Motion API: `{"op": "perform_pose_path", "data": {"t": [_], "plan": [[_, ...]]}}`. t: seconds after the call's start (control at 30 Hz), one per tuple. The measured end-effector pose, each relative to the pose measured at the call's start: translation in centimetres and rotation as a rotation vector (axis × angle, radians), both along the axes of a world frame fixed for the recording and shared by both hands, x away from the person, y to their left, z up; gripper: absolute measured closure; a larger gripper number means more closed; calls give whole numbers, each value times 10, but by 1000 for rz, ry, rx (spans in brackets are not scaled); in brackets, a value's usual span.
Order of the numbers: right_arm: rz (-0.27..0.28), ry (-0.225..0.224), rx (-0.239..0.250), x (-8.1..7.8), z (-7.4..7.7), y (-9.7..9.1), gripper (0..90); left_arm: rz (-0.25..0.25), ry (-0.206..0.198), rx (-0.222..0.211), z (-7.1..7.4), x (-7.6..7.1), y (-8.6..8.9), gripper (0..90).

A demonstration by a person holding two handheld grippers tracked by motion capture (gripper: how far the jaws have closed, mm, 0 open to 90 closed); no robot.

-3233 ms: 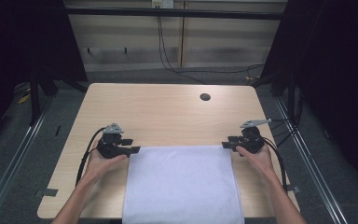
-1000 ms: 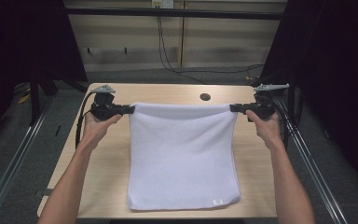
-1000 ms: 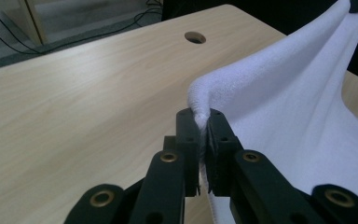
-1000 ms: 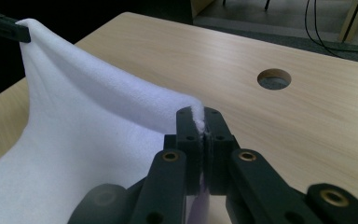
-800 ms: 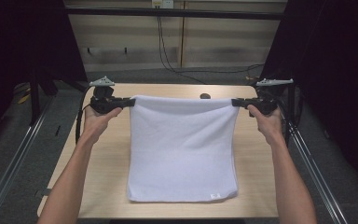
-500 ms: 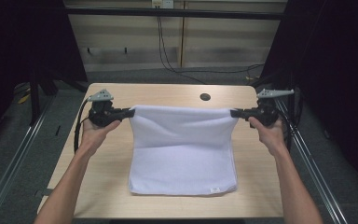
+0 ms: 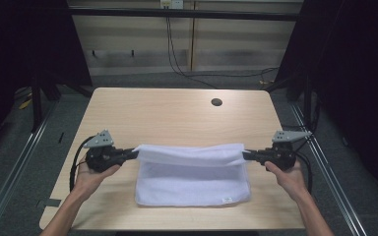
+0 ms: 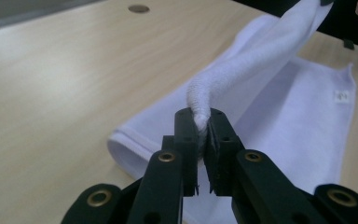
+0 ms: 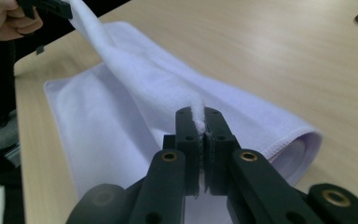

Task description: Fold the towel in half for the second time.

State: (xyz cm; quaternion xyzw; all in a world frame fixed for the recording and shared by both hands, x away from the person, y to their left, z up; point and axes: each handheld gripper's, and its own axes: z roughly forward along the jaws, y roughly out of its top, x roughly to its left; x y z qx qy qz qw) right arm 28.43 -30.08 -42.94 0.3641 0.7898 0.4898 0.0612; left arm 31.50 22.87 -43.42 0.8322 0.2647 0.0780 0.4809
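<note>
High view down over the table; both gripper views close, level, sharing the towel.

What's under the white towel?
Under the white cloth towel lies the light wooden table. Its lifted top edge hangs over its own lower layer. Anything beneath the flat part is covered.

I work at a light wooden table with rounded corners and a round cable hole near its far edge. Beyond it stands a pale panelled wall with dark cables hanging down. Black curtains flank both sides; metal floor rails run alongside.
</note>
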Motion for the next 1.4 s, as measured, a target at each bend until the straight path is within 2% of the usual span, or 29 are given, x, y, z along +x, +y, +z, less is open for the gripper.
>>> {"op": "perform_pose_path", "data": {"t": [0.07,0.17,0.2,0.27,0.3,0.33,0.4,0.47,0.53,0.57,0.63,0.67,0.73,0.77,0.83,0.87,0.93,1.0,1.03,1.07,1.1,1.13,1.17,1.2,1.23,1.27,1.3,1.33,1.4], "plan": [[8,9,-18,-13,-5,1,849,-16,34,-8,-7,-9,4,845],[28,35,-42,-30,-12,2,832,-37,58,-18,-16,-28,7,838],[39,50,-48,-35,-16,3,819,-56,67,-9,-19,-34,7,829],[64,79,-101,-45,-23,6,764,-88,91,37,-26,-46,5,815],[82,99,-105,-49,-27,6,743,-101,80,71,-29,-52,3,817],[93,115,-107,-53,-31,7,724,-114,86,86,-32,-56,2,818],[107,146,-116,-60,-40,7,661,-130,114,85,-37,-63,2,798],[123,171,-129,-67,-46,6,657,-179,136,97,-40,-68,3,760],[124,194,-97,-71,-53,2,632,-192,149,101,-41,-73,5,735],[127,204,-100,-73,-55,1,616,-212,159,102,-42,-76,6,708],[127,221,-119,-76,-57,0,592,-239,187,133,-46,-79,6,654],[119,224,-113,-77,-57,0,581,-231,184,142,-48,-81,5,627],[97,197,-111,-77,-55,-1,543,-208,197,147,-49,-81,4,548],[67,173,-114,-77,-52,-1,522,-185,186,125,-45,-80,5,513],[-3,97,-90,-76,-43,-3,499,-144,161,44,-35,-74,9,498],[-41,60,-69,-75,-38,-5,485,-100,144,10,-30,-70,11,477],[-117,-11,-51,-71,-28,-5,458,-14,135,-55,-22,-57,14,439],[-169,-61,-27,-64,-20,-5,446,77,135,-78,-18,-41,15,428],[-179,-71,-12,-59,-17,-5,439,104,133,-83,-18,-33,15,413],[-188,-79,4,-54,-15,-5,438,131,121,-61,-18,-26,15,412],[-216,-96,-1,-49,-14,-6,432,159,117,-61,-20,-21,17,405],[-241,-103,5,-44,-15,-9,422,186,137,-111,-23,-16,21,387],[-257,-96,30,-39,-17,-12,412,228,148,-152,-27,-15,25,382],[-283,-103,46,-36,-21,-15,395,288,163,-200,-32,-19,28,375],[-311,-111,38,-34,-25,-18,389,289,173,-177,-32,-21,28,359],[-320,-120,24,-34,-28,-20,388,266,147,-121,-31,-25,26,334],[-335,-134,7,-35,-31,-21,378,255,116,-106,-32,-30,25,329],[-340,-133,-18,-35,-34,-21,366,246,119,-110,-33,-32,26,325],[-353,-118,-19,-38,-38,-23,341,227,122,-109,-35,-31,28,273]]}}
